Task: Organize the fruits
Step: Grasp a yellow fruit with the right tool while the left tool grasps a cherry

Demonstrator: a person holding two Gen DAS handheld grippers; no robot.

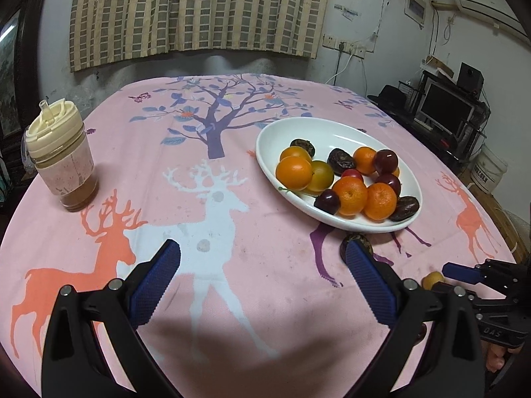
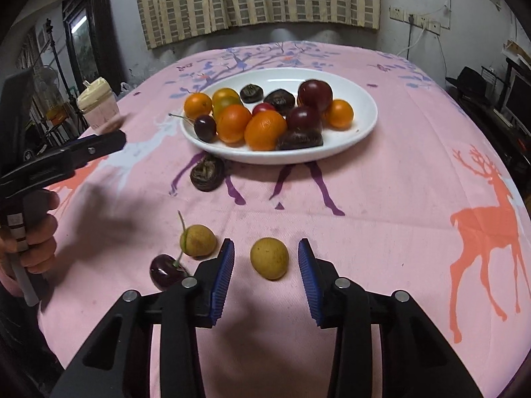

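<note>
A white plate (image 2: 361, 122) holds several oranges, dark plums, cherries and brown wrinkled fruits; it also shows in the left wrist view (image 1: 265, 142). My right gripper (image 2: 265, 252) is open with its fingers on either side of a yellow longan (image 2: 269, 258) on the cloth, not touching it. A second longan (image 2: 198, 240), a dark cherry (image 2: 165, 270) and a brown wrinkled fruit (image 2: 207, 172) lie loose on the cloth. My left gripper (image 1: 262, 252) is open and empty above the cloth; the brown fruit (image 1: 360, 240) sits behind its right finger.
A lidded cup (image 1: 59, 156) with brown drink stands at the table's left. The round table carries a pink deer-print cloth (image 1: 232, 199). Shelves with a monitor (image 1: 444, 106) stand to the right, a curtain behind.
</note>
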